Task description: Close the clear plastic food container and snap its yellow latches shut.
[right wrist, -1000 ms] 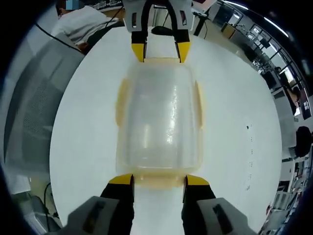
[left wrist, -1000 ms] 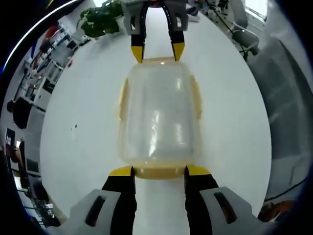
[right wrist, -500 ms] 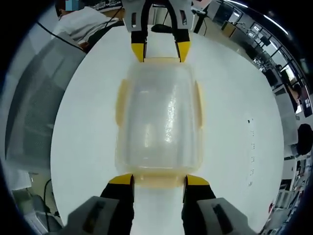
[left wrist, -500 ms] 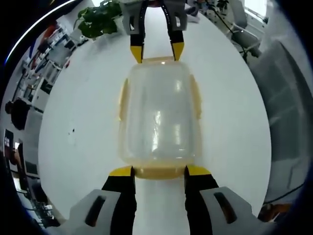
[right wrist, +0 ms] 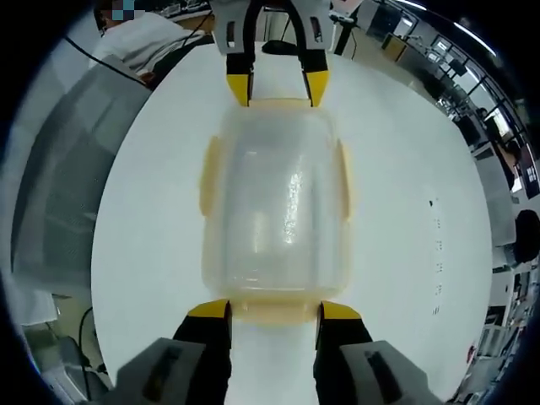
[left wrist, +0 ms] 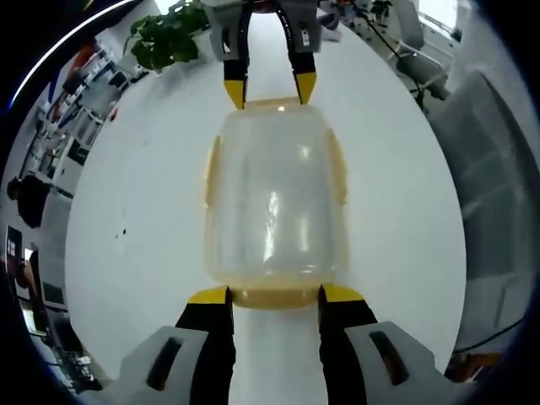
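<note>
Currently the clear food container [left wrist: 276, 198] sits lid-on in the middle of the white bench [left wrist: 135, 211], between the two grippers, which face each other across its length. Pale yellow latches run along its edges: one on each long side [left wrist: 211, 173] and one at each short end.

Left gripper view: the left gripper [left wrist: 276, 294] has its yellow-tipped jaws spread, one at each corner of the near end latch [left wrist: 276, 296]; the tips sit right at that latch, contact not certain, nothing clamped between them. At the far end the right gripper [left wrist: 270, 91] comes in from the top, jaws likewise apart, tips at the far end latch. A green potted plant [left wrist: 164, 38] stands beyond the bench edge, upper left. A grey chair back [left wrist: 498, 169] lies off to the right.

Right gripper view: same arrangement mirrored. The right gripper [right wrist: 276, 310] is released, jaws apart at the corners of its near end latch [right wrist: 276, 310], the container [right wrist: 276, 198] directly ahead. The left gripper [right wrist: 278, 89] sits at the opposite end, jaws spread. A person in a white top [right wrist: 156, 42] is beyond the bench, upper left. Small dark marks [right wrist: 437, 245] dot the bench surface at right
</note>
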Demonstrator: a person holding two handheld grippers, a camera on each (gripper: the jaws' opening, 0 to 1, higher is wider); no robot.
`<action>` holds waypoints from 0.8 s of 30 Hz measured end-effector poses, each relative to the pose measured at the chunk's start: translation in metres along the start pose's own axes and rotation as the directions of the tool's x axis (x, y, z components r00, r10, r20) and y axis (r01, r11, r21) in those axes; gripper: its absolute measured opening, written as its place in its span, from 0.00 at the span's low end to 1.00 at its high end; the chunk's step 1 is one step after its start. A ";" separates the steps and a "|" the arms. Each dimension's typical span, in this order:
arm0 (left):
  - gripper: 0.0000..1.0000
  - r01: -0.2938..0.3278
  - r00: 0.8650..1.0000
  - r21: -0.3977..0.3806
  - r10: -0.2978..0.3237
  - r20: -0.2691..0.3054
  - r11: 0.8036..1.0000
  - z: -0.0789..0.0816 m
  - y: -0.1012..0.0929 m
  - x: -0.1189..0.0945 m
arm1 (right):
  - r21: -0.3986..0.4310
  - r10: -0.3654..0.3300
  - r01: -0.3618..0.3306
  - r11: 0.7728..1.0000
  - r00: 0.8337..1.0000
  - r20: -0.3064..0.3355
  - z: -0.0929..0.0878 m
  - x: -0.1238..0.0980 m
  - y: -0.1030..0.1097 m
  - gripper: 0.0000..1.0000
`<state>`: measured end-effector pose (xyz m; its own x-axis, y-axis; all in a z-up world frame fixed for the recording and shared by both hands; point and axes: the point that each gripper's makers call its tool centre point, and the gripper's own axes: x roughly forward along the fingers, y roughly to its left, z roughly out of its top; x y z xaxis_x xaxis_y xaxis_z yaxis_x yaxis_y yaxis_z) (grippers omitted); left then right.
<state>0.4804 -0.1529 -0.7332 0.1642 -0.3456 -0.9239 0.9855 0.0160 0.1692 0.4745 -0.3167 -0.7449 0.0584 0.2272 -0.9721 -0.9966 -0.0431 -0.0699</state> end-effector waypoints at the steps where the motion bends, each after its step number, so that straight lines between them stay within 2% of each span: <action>1: 0.36 0.000 1.000 0.000 0.000 0.000 1.000 0.000 0.000 0.000 | 0.001 0.001 -0.001 1.000 1.000 0.001 -0.001 0.001 0.000 0.36; 24: 0.37 0.051 0.999 -0.027 -0.051 0.005 0.998 -0.005 -0.003 0.007 | 0.016 0.025 -0.025 1.000 1.000 0.007 0.001 0.004 0.003 0.37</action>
<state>0.4789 -0.1509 -0.7423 0.1136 -0.3508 -0.9295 0.9934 0.0235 0.1126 0.4716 -0.3151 -0.7490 0.0334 0.2328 -0.9720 -0.9986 -0.0331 -0.0422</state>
